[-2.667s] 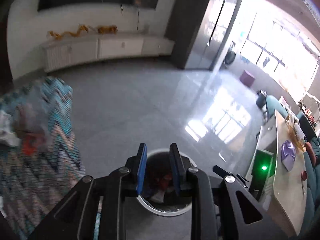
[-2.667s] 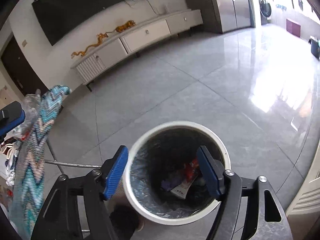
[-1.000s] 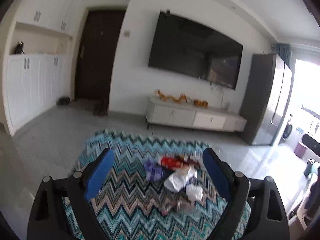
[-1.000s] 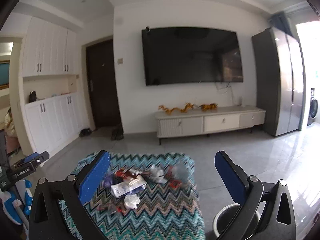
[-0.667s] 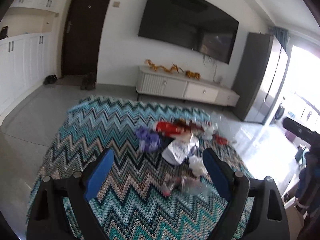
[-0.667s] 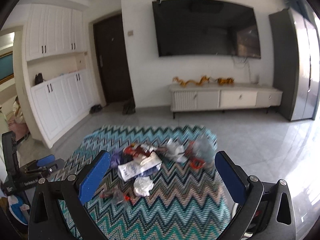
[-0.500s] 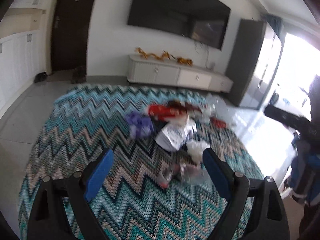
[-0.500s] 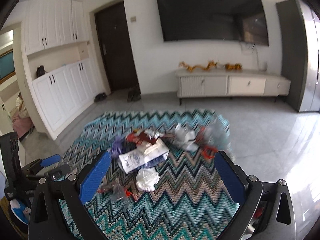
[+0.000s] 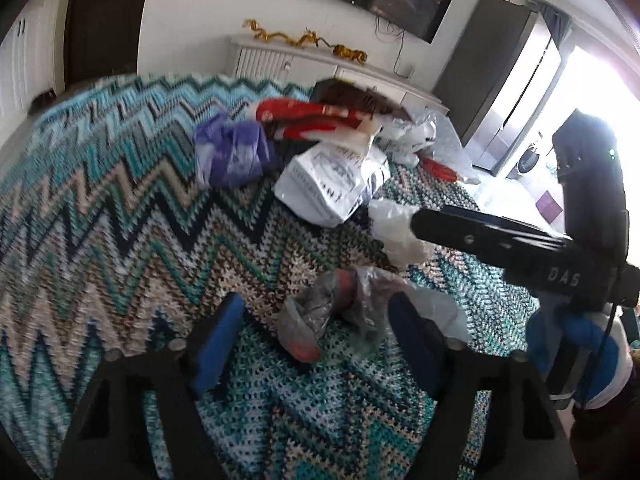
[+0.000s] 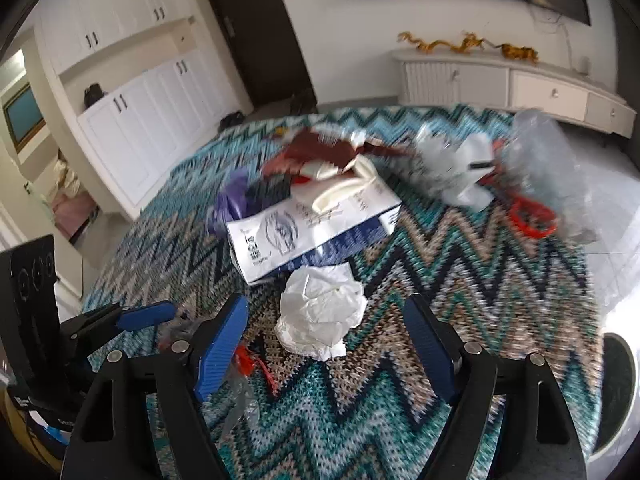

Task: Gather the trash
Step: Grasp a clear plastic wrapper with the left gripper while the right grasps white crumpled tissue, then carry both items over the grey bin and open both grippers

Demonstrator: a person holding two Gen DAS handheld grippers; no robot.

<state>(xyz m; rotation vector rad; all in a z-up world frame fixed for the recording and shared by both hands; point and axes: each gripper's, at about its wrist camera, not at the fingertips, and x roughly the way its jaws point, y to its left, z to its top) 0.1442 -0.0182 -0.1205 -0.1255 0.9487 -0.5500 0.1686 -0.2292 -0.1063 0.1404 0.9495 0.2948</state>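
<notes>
Trash lies on a zigzag teal cloth (image 9: 120, 220). My left gripper (image 9: 316, 340) is open, low over a crumpled clear plastic wrapper (image 9: 340, 304) that sits between its blue fingers. My right gripper (image 10: 324, 340) is open around a crumpled white tissue (image 10: 320, 312), which also shows in the left wrist view (image 9: 396, 228). Behind lie a white printed bag (image 10: 308, 228), a purple bag (image 9: 232, 152), a red wrapper (image 9: 312, 116) and clear plastic with a red ring (image 10: 536, 184). The clear wrapper shows at the lower left in the right wrist view (image 10: 240, 396).
The white bin's rim (image 10: 616, 400) is at the right edge, beside the cloth. A white TV cabinet (image 10: 500, 80) stands behind, with white cupboards (image 10: 152, 96) on the left. The right gripper's black body (image 9: 520, 248) crosses the left wrist view.
Both grippers have dropped from looking across the room to close over the trash on the cloth. Before that they were above the bin. The left gripper opened after the bin.
</notes>
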